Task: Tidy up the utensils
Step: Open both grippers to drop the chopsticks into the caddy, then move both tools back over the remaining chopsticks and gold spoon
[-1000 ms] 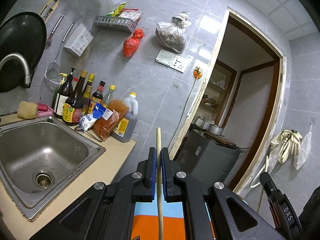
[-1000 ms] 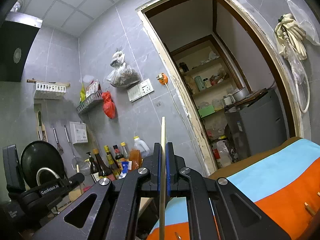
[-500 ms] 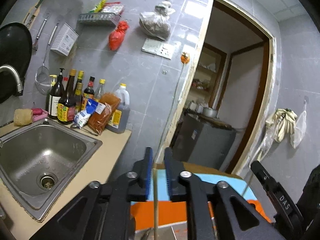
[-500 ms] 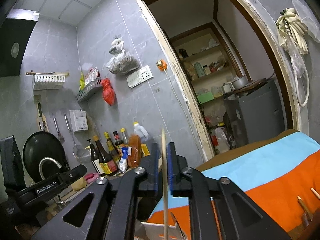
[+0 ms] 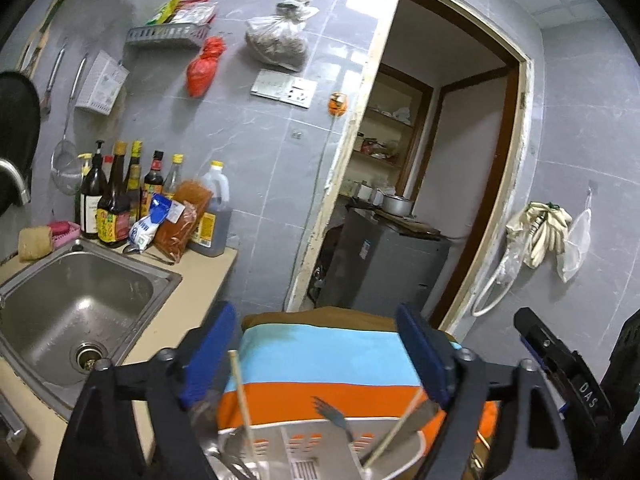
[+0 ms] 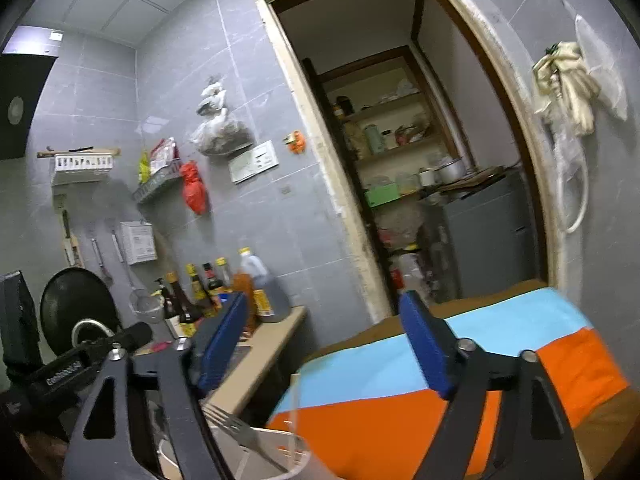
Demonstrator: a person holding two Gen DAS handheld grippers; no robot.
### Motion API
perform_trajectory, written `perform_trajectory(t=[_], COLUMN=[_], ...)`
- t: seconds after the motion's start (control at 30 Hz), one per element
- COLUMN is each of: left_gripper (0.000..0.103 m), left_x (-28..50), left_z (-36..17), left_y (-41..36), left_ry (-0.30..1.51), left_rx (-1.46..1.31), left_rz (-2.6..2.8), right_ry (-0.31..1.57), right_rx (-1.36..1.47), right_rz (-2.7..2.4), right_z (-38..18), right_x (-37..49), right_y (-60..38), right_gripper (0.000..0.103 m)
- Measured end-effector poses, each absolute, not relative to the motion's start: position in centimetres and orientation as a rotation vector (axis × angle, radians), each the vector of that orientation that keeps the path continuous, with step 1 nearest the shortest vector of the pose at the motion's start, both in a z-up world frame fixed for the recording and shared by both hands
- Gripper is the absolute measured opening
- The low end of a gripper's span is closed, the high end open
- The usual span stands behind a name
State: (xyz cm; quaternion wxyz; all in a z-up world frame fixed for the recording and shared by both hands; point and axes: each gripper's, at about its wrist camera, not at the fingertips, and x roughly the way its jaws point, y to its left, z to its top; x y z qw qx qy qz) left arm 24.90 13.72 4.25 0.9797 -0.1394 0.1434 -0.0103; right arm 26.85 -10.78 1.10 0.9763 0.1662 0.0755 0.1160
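Note:
A white slotted utensil holder (image 5: pixel 320 452) stands at the bottom of the left wrist view on a striped cloth (image 5: pixel 320 360). Two wooden chopsticks stand in it, one on the left (image 5: pixel 240 392) and one leaning on the right (image 5: pixel 394 432), beside a metal fork (image 5: pixel 332 416). My left gripper (image 5: pixel 320 356) is open and empty above the holder. My right gripper (image 6: pixel 324 344) is open and empty too; the holder (image 6: pixel 256 456) and the fork (image 6: pixel 228 420) show below it. The other gripper's body (image 6: pixel 60 368) shows at the left of the right wrist view.
A steel sink (image 5: pixel 68 308) sits in the beige counter (image 5: pixel 188 300) on the left, with sauce bottles (image 5: pixel 116 200) and packets against the tiled wall. A doorway (image 5: pixel 420 184) with a grey fridge (image 5: pixel 380 272) lies ahead. Bags hang on the wall.
Both grippers have opened and let go of their chopsticks, which now stand in the holder. Both views have tilted down toward the holder.

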Motion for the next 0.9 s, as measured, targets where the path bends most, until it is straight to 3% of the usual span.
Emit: perform_trajectory(t=[0.13, 0.4, 0.9], left_gripper=[0.097, 0.102, 0.102], left_x=[24.5, 23.6, 25.4], left_z=[5.6, 7.2, 2.4], left_y=[11.1, 4.3, -6.1], left_ry=[0.292, 0.272, 0.386], left_rx=[-0.226, -0.113, -0.082], left_rz=[-0.034, -0.060, -0.136], right_ry=[0.156, 0.174, 0.324], right_rx=[0.282, 0.175, 0.120], right_rz=[0.191, 0.123, 0.044], right_z=[2.7, 4.9, 0.5], right_x=[25.6, 24.0, 25.4], right_y=[-13.7, -19.5, -31.1], right_gripper=[0.089, 0.101, 0.101])
